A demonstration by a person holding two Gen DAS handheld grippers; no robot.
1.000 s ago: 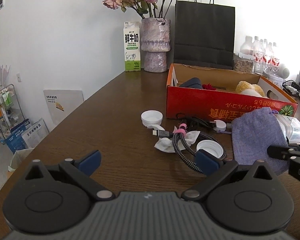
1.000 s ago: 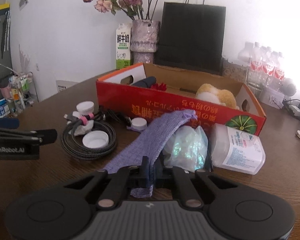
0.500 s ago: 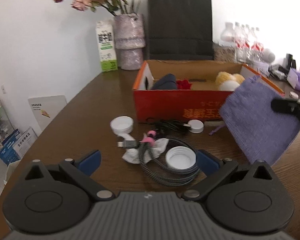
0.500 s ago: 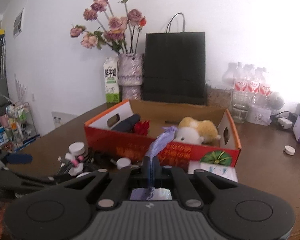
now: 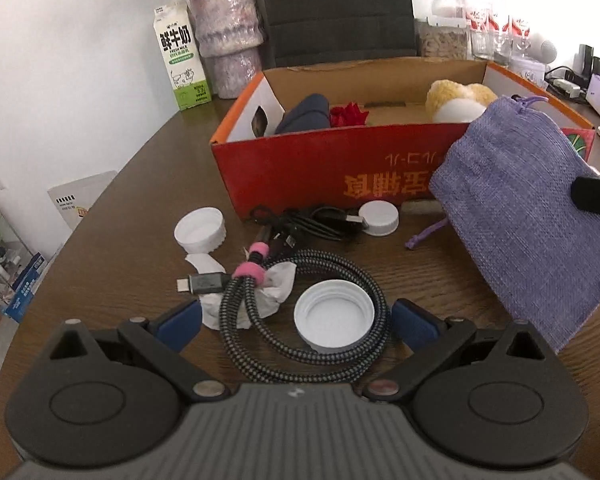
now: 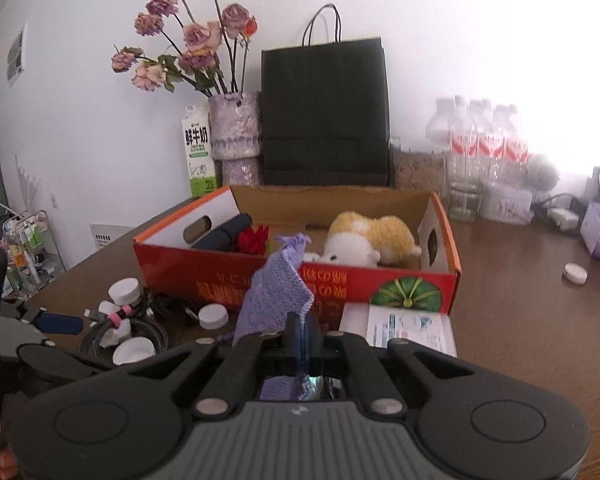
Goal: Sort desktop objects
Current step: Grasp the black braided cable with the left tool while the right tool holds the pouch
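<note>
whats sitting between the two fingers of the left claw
In the left wrist view, the open left claw has the upturned white cap and part of the coiled braided cable between its fingers, with crumpled tissue near its left finger.

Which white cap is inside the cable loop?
The open-side-up white plastic cap lies inside the braided cable coil; the other two sit outside it, nearer the red box.

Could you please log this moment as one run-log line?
right hand-held gripper: shut on purple pouch, lifted before red box | left hand-held gripper: open over white cap
</note>
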